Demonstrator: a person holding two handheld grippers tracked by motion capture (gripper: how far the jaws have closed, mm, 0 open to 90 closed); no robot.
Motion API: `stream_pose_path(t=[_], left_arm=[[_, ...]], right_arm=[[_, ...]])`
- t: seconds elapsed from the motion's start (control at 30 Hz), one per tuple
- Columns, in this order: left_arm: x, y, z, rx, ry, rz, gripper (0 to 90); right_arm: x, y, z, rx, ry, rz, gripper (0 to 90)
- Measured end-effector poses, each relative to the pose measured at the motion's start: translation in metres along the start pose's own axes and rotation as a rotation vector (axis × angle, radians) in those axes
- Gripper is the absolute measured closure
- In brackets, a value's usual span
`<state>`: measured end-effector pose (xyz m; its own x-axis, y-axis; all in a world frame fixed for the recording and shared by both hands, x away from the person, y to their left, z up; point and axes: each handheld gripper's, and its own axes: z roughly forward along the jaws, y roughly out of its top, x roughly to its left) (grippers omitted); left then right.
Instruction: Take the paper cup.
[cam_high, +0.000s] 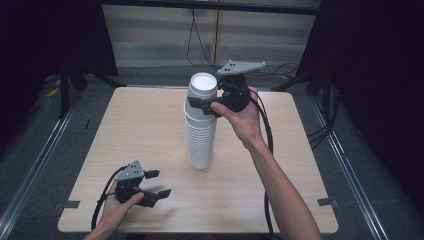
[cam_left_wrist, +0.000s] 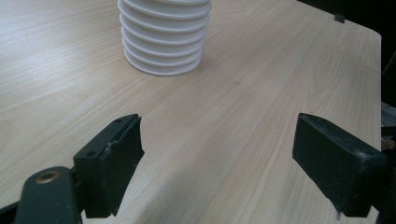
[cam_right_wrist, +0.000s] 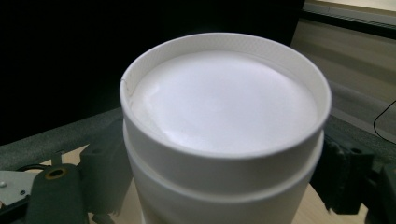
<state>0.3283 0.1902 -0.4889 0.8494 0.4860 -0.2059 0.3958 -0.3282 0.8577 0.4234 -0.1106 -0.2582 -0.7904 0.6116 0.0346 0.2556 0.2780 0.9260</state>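
Right gripper (cam_high: 206, 105) clamped on top cup (cam_high: 202, 89) of stack (cam_high: 200, 135), not lifted; left gripper (cam_high: 161, 183) idle, jaws apart, near left.

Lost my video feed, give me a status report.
Right gripper closed on top cup of tall white upside-down paper cup stack. Left gripper open, idle on wooden table. Nothing obstructing.

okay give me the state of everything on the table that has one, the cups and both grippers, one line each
Stack of white paper cups: upside down, standing upright on the table.
Top cup: upside down, raised a little above the rest, jaws on either side.
Right gripper: shut on the top cup.
Left gripper: open, holding nothing, low near the table's front edge.
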Motion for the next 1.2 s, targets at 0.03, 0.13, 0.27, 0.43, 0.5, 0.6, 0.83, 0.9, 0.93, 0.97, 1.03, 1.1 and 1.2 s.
stream_pose_path(t=[0.03,0.13,0.27,0.43,0.5,0.6,0.83,0.9,0.93,0.97,1.03,1.1,1.2], left_arm=[[0.0,0.0,0.0,-0.001,0.0,-0.001,15.9],[0.0,0.0,0.0,-0.001,0.0,0.001,15.9],[0.0,0.0,0.0,0.003,0.001,0.002,15.9],[0.0,0.0,0.0,0.003,0.0,0.002,15.9],[0.0,0.0,0.0,0.003,-0.001,0.002,15.8],[0.0,0.0,0.0,0.003,-0.001,0.003,15.8],[0.0,0.0,0.0,0.005,-0.002,-0.001,15.9],[0.0,0.0,0.001,0.005,-0.002,-0.002,15.9],[0.0,0.0,0.001,0.005,-0.002,-0.002,15.9],[0.0,0.0,0.0,0.005,-0.001,-0.001,15.8],[0.0,0.0,0.0,0.005,-0.001,-0.001,15.9],[0.0,0.0,0.0,0.002,-0.001,0.001,15.9],[0.0,0.0,0.0,0.0,-0.001,0.001,15.9]], right_arm=[[0.0,0.0,0.0,-0.007,-0.001,0.001,19.0],[0.001,0.002,-0.002,-0.022,-0.002,0.001,19.0],[0.001,0.003,-0.004,-0.049,-0.001,0.004,19.1],[0.0,0.005,-0.007,-0.077,0.001,0.008,19.2],[0.001,0.006,-0.008,-0.085,-0.001,0.008,19.2],[0.002,0.009,-0.01,-0.106,0.002,0.008,19.3],[0.003,0.013,-0.014,-0.138,0.001,0.003,19.4],[0.003,0.014,-0.015,-0.153,0.003,0.007,19.5],[0.003,0.014,-0.016,-0.157,0.004,0.007,19.5],[0.003,0.014,-0.016,-0.157,0.004,0.007,19.5],[0.003,0.015,-0.017,-0.17,0.008,0.007,19.5],[0.003,0.016,-0.018,-0.183,0.01,0.005,19.5],[0.003,0.017,-0.019,-0.209,-0.003,0.008,19.5]])
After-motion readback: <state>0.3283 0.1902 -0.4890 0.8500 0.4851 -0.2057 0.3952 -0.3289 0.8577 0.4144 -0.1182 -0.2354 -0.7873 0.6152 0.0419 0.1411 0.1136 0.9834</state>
